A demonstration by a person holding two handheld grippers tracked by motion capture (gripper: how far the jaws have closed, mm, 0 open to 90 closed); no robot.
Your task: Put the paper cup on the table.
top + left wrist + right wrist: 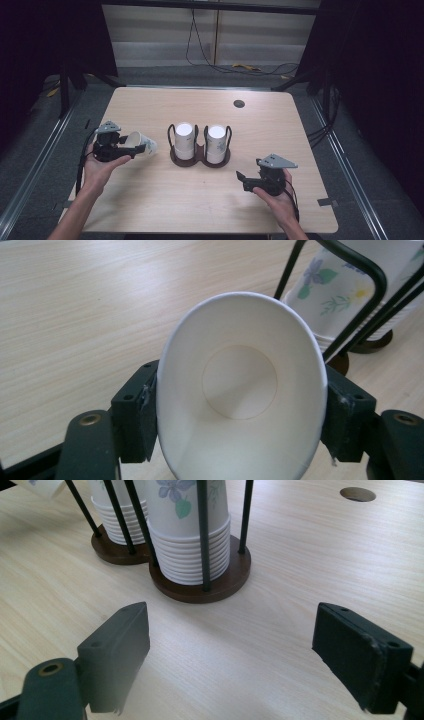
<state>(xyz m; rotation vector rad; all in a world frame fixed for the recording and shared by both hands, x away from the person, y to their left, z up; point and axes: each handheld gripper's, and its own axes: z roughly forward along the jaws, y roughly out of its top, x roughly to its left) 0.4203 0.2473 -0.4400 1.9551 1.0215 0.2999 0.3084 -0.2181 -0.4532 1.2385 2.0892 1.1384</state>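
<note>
A white paper cup [141, 143] lies on its side in my left gripper [131, 146], mouth toward the gripper's camera. In the left gripper view the two black pads [137, 417] press on the cup [240, 390] and squeeze its rim into an oval. A dark two-post cup holder [200, 156] stands at the table's middle with two stacks of upside-down flowered cups [184, 140]. My right gripper [242, 181] hovers at the front right, jaws wide apart with bare table between them, facing the nearer stack [192, 545] in the right gripper view.
The light wooden table [280, 130] has a round cable hole [239, 104] at the back right. Black rails and cables run along the floor on both sides. The holder's brown base [235, 577] lies just ahead of my right gripper [230, 655].
</note>
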